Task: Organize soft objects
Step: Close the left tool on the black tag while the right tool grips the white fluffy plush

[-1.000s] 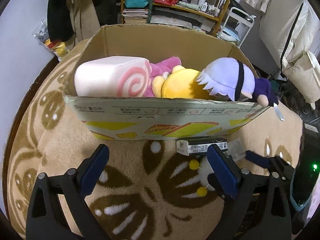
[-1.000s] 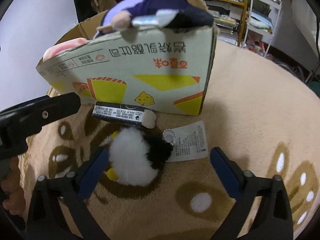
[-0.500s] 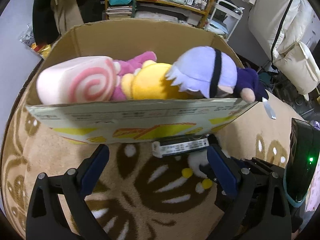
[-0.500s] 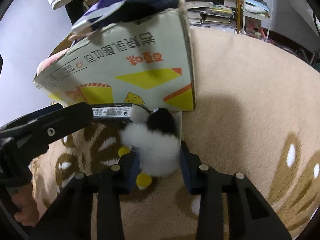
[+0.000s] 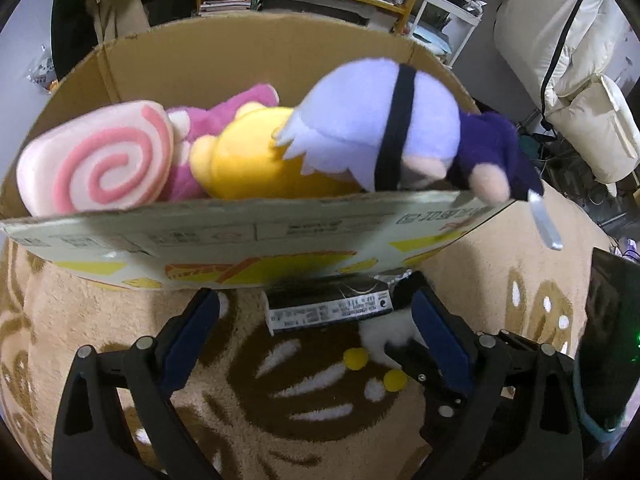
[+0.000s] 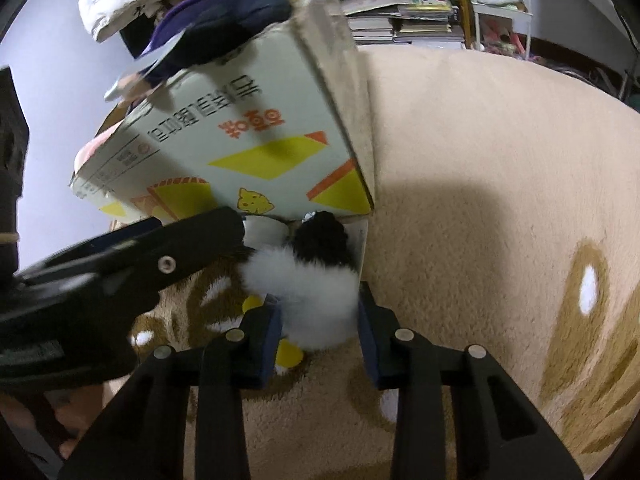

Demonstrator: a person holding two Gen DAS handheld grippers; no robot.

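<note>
- Closing on the black-and-white plush toy, the right tongs have it pinched between both pads; it lies on the rug, touching the cardboard box foot.
- Left tongs, released but narrowing, straddle a dark barcoded packet, apparently untouched.
- Toy sits directly ahead of the right tongs; the box opening lies above and beyond.

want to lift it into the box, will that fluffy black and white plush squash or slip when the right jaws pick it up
The plush probably squashes: its long white fur already bulges between the closing jaws of the right gripper. It looks light for its size, so lifting should be easy. Slipping seems possible, since the pads may catch mostly fur; the card tag behind it would likely dangle.
</note>
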